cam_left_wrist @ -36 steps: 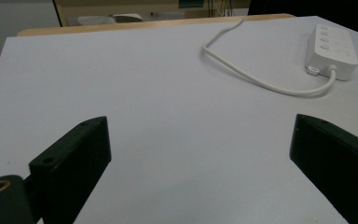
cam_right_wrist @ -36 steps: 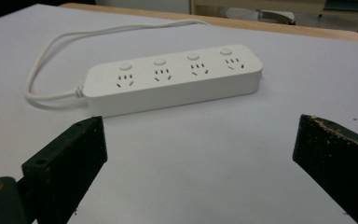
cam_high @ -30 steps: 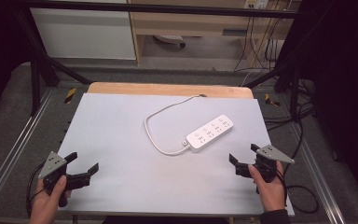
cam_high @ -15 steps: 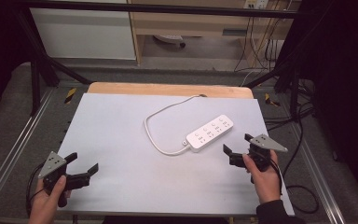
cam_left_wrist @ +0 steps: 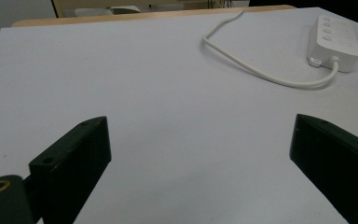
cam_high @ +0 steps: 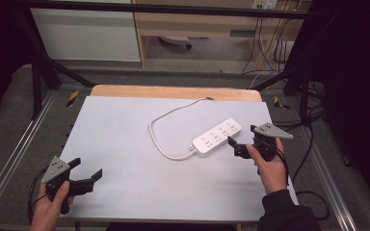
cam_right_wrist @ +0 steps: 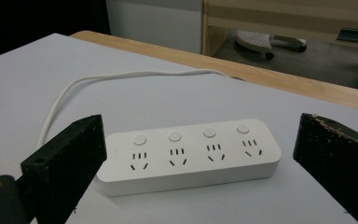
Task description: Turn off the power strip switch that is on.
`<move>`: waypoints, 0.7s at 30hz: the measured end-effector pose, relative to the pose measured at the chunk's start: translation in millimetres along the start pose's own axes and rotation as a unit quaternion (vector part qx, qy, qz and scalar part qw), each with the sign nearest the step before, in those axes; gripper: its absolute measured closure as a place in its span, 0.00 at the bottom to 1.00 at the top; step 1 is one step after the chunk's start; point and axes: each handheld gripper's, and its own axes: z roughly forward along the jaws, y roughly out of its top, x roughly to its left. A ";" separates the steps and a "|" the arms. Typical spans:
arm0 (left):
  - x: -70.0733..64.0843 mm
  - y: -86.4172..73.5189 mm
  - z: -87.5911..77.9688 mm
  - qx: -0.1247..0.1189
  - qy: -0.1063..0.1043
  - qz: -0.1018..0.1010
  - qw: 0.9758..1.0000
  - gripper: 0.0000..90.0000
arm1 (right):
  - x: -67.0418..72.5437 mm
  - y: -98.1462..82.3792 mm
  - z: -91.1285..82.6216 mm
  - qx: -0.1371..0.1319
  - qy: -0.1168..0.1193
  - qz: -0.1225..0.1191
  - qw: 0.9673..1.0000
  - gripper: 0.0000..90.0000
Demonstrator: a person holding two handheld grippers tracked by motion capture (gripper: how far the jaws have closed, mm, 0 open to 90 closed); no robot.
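Observation:
A white power strip (cam_high: 217,137) with several sockets and buttons lies on the right half of the white table (cam_high: 125,139). Its white cable (cam_high: 161,142) loops left, then runs back to the far edge. My right gripper (cam_high: 233,147) stands open just right of the strip's near end. In the right gripper view the strip (cam_right_wrist: 189,156) lies crosswise between the wide-apart jaws, a little ahead of them, with nothing held. My left gripper (cam_high: 85,168) is open at the near left corner over bare table. The left gripper view shows the strip (cam_left_wrist: 335,42) and its cable (cam_left_wrist: 261,74) far off.
A wooden strip (cam_high: 173,91) borders the table's far edge. Metal frame rails (cam_high: 9,159) run along both sides. Behind the table stand a white cabinet (cam_high: 86,33) and a wooden shelf (cam_high: 212,24). Dark cables (cam_high: 313,144) hang at the right.
My right gripper has moved forward and left, from the near right edge up to the strip's near end. The left gripper has stayed put.

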 end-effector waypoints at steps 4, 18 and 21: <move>0.0 0.0 0.4 0.001 -0.002 -0.001 1.000 0.05 | -6.0 6.9 4.8 0.002 -0.003 0.003 1.000 0.03; 0.9 -0.4 0.9 0.005 0.000 -0.002 1.000 0.05 | -18.4 17.6 32.1 0.015 -0.009 0.021 1.000 0.03; 0.4 -0.3 0.7 0.004 -0.001 -0.002 1.000 0.05 | -20.4 17.0 37.7 0.018 -0.011 0.021 1.000 0.04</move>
